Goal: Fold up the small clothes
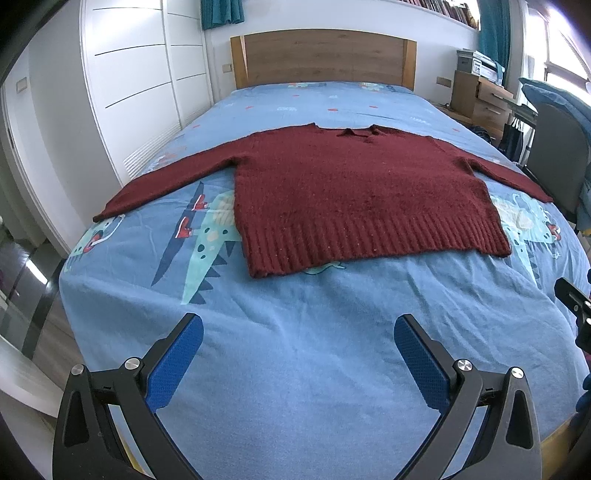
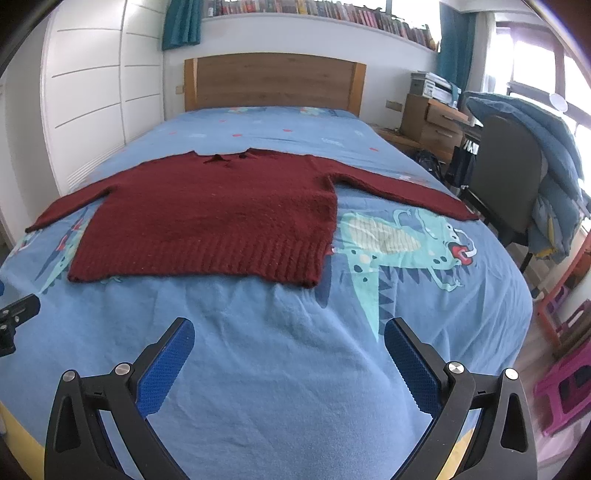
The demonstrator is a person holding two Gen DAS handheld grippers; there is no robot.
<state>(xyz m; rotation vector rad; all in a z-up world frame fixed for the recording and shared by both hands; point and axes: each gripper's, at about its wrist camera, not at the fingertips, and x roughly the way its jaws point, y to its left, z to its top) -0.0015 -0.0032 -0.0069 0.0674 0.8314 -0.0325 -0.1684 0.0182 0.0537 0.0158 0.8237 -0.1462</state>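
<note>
I see the red sweater point(image 1: 354, 192) lying flat on the blue bed sheet point(image 1: 295, 350), sleeves spread out, well ahead of my fingers. My left gripper point(image 1: 298, 332) and my right gripper point(image 2: 289, 334) both have fingers wide apart, holding nothing

Sweater point(image 1: 354, 192): underside hidden against the bed sheet point(image 1: 295, 350); collar detail too small to tell.
Dinosaur prints point(image 2: 402, 243): partly covered by the sweater near the sheet's left and right edges.
Left gripper point(image 1: 298, 334) and right gripper point(image 2: 289, 334): bodies cut off by the bottom edge; holding hands hidden.
Shelved books point(image 2: 332, 13): titles too small to read.
Stool point(image 2: 565, 387): blurred, cut off at right.
</note>
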